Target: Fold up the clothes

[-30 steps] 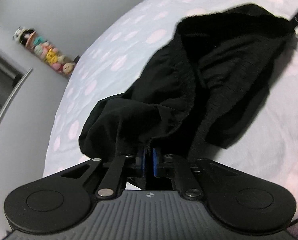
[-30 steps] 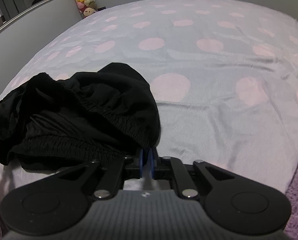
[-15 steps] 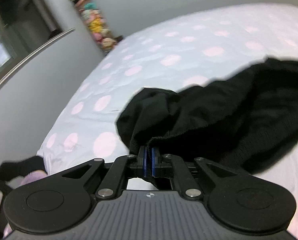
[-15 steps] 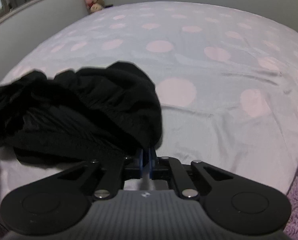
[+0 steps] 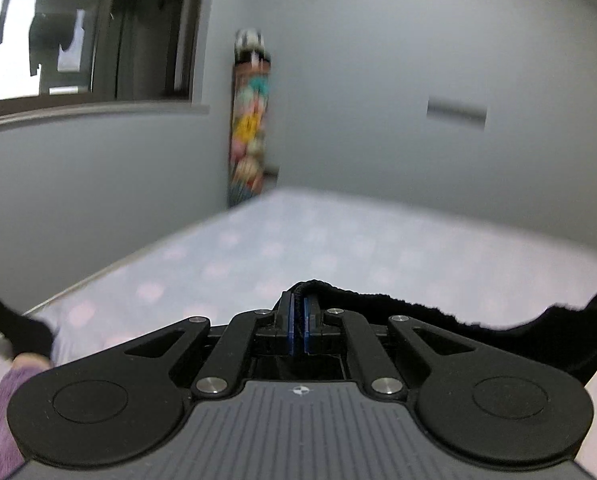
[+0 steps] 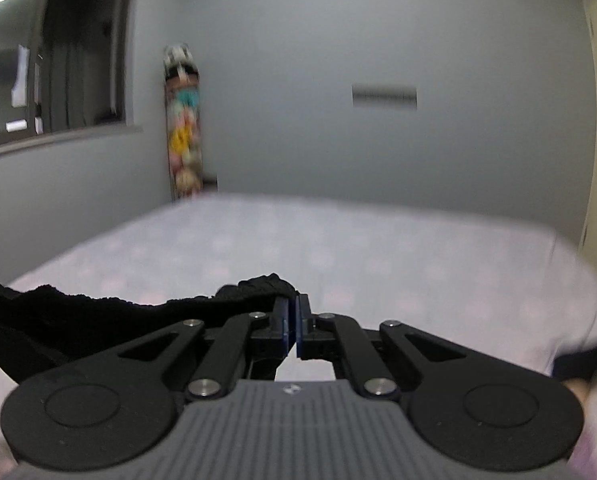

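Jaws of both grippers clamp black garment edge — purple fabric only in left view

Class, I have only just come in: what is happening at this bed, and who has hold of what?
A person is folding clothes with a hand-held tool in each hand. The left tool and the right tool are each shut on an edge of one black garment, which hangs stretched between them above the polka-dot bed. Both cameras face the far wall, and the views are blurred. No fold is visible yet.
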`<state>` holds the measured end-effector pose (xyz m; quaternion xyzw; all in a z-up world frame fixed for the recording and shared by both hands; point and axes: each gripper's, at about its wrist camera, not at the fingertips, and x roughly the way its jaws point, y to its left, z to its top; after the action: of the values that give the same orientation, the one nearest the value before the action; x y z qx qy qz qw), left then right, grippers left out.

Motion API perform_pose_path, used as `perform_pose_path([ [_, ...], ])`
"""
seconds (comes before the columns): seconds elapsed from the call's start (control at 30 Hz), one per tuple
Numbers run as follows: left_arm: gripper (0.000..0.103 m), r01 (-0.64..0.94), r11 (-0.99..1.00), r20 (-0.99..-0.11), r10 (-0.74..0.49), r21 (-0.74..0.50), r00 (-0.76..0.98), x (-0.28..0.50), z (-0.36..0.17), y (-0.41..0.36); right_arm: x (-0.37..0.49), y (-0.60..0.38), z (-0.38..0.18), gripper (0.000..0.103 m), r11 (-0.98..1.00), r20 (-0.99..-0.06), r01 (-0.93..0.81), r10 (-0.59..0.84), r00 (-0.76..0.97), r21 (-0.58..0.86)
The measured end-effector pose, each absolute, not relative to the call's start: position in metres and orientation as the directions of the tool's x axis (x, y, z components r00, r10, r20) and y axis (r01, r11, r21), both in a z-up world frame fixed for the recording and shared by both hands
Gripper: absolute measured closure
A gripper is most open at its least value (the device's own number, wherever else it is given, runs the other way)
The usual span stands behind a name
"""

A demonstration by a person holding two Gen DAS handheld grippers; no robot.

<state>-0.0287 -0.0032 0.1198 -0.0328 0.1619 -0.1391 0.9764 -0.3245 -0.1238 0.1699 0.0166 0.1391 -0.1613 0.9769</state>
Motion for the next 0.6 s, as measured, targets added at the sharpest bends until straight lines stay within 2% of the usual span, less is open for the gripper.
perform_pose_path([
  [0.13,0.101,0.3,0.933,-0.16,-0.333,-0.199,0.929,-0.045,0.165,0.011,-0.345,-0.115,0.227,0.099,0.951,-0.145,0.301,-0.308,0.94,-0.069],
  [0.27,0.101,0.342,0.907,-0.071,-0.369,-0.247,0.927,-0.052,0.193,0.023,-0.365,-0.113,0.271,0.099,0.955,-0.049,0.285,-0.29,0.956,-0.083],
  [0.37,0.101,0.346,0.913,-0.104,-0.373,-0.214,0.922,-0.032,0.192,0.015,-0.355,-0.121,0.285,0.099,0.963,-0.071,0.263,-0.267,0.961,-0.059],
  [0.6,0.101,0.286,0.943,-0.251,-0.322,-0.168,0.913,0.055,0.16,-0.007,-0.254,-0.151,0.256,0.099,0.966,-0.259,0.249,-0.259,0.931,-0.071],
])
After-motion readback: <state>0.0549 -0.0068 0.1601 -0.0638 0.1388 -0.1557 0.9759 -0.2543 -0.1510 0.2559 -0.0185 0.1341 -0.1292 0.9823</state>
